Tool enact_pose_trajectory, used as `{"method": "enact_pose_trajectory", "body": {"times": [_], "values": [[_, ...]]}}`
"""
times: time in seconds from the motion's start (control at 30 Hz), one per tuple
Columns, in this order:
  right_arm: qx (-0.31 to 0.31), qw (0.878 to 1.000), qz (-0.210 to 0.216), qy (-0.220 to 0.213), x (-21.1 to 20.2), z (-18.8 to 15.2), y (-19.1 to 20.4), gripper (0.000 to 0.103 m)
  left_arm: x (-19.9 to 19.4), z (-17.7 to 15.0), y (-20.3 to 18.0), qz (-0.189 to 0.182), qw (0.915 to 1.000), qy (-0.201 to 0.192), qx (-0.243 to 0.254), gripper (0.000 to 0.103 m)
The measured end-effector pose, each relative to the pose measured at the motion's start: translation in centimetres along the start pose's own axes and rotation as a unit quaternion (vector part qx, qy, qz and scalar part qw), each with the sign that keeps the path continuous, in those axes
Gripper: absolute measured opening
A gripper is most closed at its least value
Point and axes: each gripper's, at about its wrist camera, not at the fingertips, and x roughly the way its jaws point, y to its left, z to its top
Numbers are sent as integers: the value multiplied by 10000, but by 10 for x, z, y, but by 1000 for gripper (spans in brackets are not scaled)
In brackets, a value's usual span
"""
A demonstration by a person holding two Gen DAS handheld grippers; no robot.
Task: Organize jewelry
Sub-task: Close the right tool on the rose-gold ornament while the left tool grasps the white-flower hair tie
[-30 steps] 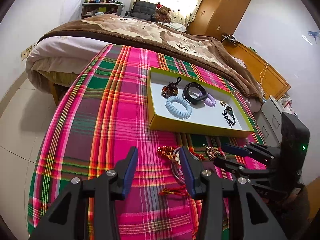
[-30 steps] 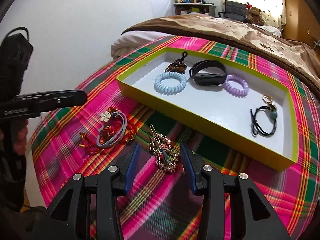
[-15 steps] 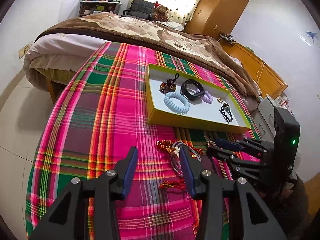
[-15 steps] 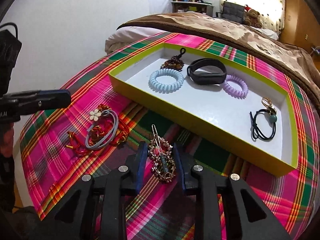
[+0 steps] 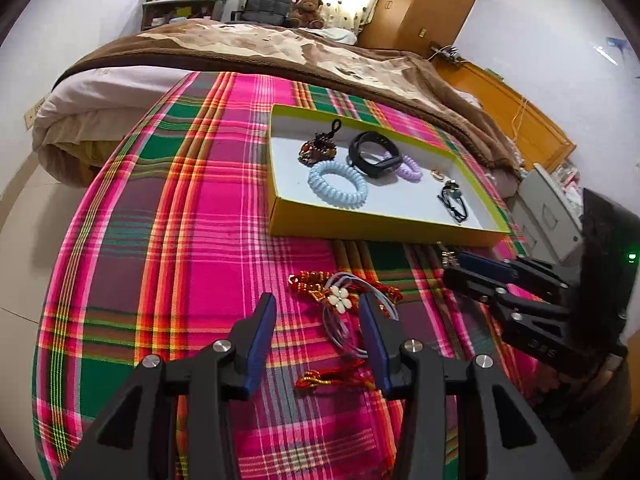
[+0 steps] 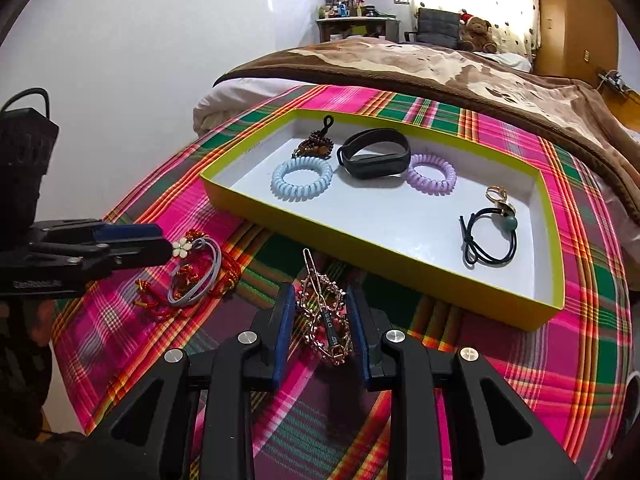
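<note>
A yellow-walled tray [image 5: 372, 228] [image 6: 380, 254] on the plaid cloth holds a blue coil tie [image 6: 302, 179], a black band [image 6: 374, 153], a purple coil tie [image 6: 431, 173], a beaded piece [image 6: 314, 145], a ring [image 6: 496, 194] and a black hair tie [image 6: 490, 236]. My right gripper [image 6: 322, 300] is shut on a gold hair clip [image 6: 324, 316], which is lifted off the cloth. My left gripper [image 5: 318, 312] is open just above a grey flower bracelet [image 5: 340, 300] [image 6: 196, 276] tangled with red beaded cords [image 5: 316, 282].
A bed with a brown blanket [image 5: 280, 52] lies beyond the cloth. A wooden wardrobe [image 5: 424, 4] and a low wooden cabinet [image 5: 516, 120] stand at the right. A loose red cord [image 5: 332, 378] lies near my left fingers. The cloth's edge drops off at the left.
My right gripper has closed on the gold hair clip and raised it slightly. My left gripper has moved forward over the flower bracelet and stays open.
</note>
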Motion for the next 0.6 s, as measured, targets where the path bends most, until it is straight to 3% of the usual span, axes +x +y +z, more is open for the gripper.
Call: {"method": "enact_pose_trajectory", "body": {"times": [0.13, 0.27, 0.33, 0.6], "values": [[47, 10000, 14, -33, -2, 0, -1, 27, 3, 0, -3, 91, 9999, -7, 45, 44], [89, 9999, 29, -41, -3, -1, -3, 27, 5, -2, -16, 830, 9952, -117, 515, 44], [107, 9999, 48, -46, -3, -1, -4, 27, 5, -2, -16, 669, 9965, -76, 497, 38], [172, 9998, 83, -49, -3, -1, -7, 27, 9, -6, -28, 762, 9940, 13, 785, 37]]}}
